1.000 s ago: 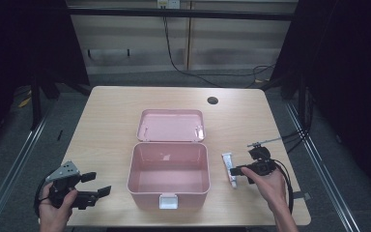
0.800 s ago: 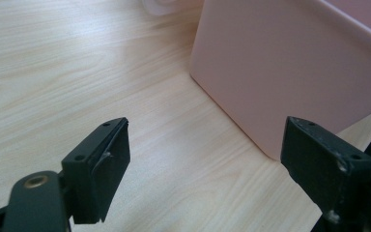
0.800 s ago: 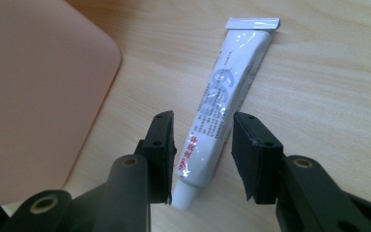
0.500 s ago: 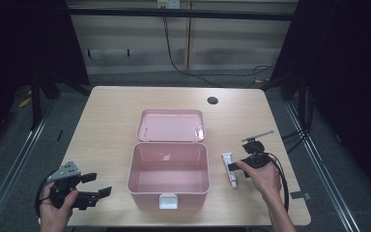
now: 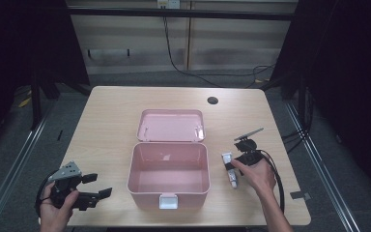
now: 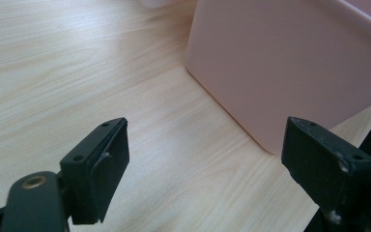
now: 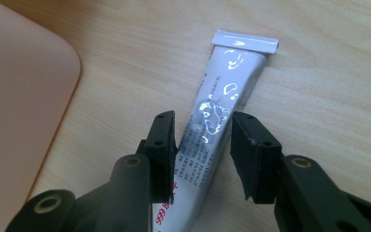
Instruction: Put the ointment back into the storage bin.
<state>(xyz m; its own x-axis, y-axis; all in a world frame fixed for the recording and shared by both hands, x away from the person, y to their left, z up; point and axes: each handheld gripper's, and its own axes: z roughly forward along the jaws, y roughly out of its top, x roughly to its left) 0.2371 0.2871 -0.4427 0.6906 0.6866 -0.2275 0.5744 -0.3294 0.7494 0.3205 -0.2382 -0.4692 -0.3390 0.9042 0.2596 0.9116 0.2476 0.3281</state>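
Right gripper view puts the tube (image 7: 217, 121) squarely between the jaws of the right gripper (image 7: 203, 145). Its long axis runs straight ahead along them, crimped end farthest away. The jaws are narrowed to just outside the tube's sides, a sliver of gap showing by each pad, so they bracket it without clamping. From the high view, the tube (image 5: 231, 169) lies flat on the surface near its right edge, just right of the open pink box (image 5: 169, 174). The left gripper (image 5: 94, 186) sits at the near left corner, jaws wide and empty, well apart from the tube. Right hand is clearly the nearer one for a squeeze.
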